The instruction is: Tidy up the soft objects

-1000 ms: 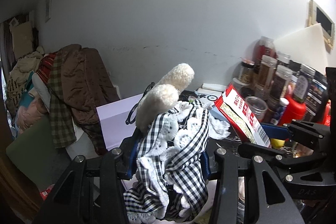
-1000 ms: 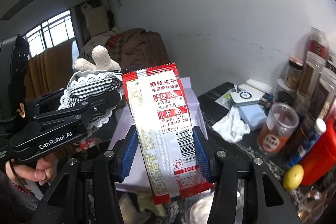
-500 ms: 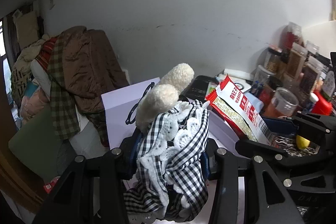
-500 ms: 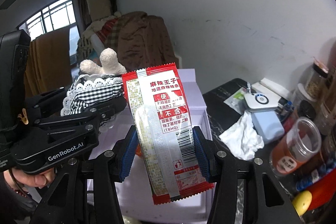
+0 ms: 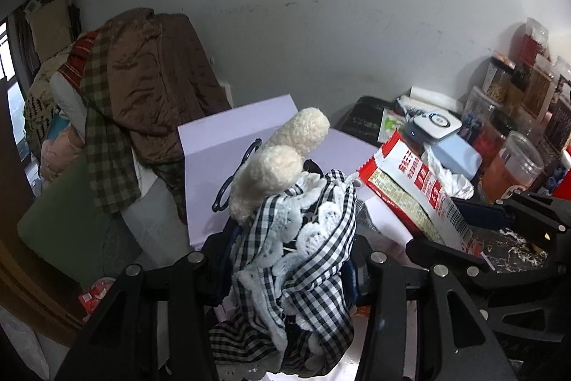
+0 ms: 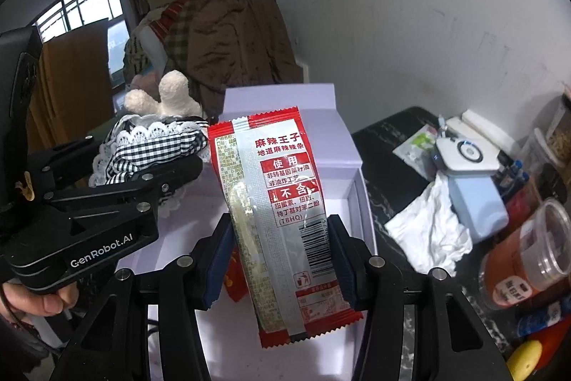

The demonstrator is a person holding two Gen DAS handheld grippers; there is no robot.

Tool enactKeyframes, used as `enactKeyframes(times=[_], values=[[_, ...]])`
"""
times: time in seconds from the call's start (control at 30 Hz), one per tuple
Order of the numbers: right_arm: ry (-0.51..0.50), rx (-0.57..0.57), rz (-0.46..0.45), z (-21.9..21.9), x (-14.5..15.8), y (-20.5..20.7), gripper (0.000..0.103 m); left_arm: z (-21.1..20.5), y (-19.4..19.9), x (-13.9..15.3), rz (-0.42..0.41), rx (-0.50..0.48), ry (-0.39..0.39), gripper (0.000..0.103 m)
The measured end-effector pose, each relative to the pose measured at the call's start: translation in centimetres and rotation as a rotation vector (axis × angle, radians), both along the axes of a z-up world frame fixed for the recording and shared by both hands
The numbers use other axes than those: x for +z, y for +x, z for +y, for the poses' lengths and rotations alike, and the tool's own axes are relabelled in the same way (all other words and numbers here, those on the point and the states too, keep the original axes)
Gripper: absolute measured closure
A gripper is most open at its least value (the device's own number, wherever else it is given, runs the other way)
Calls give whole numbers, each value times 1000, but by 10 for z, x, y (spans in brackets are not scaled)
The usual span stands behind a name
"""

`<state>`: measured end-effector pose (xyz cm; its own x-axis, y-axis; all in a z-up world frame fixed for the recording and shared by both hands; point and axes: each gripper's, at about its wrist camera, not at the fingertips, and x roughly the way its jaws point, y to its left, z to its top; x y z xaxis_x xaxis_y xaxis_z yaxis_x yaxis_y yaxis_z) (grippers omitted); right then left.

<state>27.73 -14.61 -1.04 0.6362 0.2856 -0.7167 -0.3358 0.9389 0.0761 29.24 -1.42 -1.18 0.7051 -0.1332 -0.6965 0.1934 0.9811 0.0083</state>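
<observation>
— Left hand-held gripper? Pinching what?
— Fleecy cream plush toy in lace-trimmed gingham, above the lilac cardboard box.
— Right hand-held gripper?
— Clamped on crinkly red-and-silver snack packet, over the same box; dark tabletop beyond.

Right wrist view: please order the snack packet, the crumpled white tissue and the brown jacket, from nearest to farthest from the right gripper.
1. Snack packet: clamped in the right gripper.
2. Crumpled white tissue: on the dark counter, to the right.
3. Brown jacket: heaped against the far wall, upper left.
</observation>
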Motion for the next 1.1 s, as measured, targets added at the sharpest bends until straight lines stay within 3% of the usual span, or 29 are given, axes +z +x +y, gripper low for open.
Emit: enactKeyframes(times=[0.4,0.6,1.1], values=[[-33,-9,66,2,-18,13,50,0,16,-28,127,39,33,50],[-44,-24,73,-1,-20,12,39,3,13,-27,159,70,39,44],[-60,-35,8,1,17,-20,36,10,-32,24,41,112,34,43]])
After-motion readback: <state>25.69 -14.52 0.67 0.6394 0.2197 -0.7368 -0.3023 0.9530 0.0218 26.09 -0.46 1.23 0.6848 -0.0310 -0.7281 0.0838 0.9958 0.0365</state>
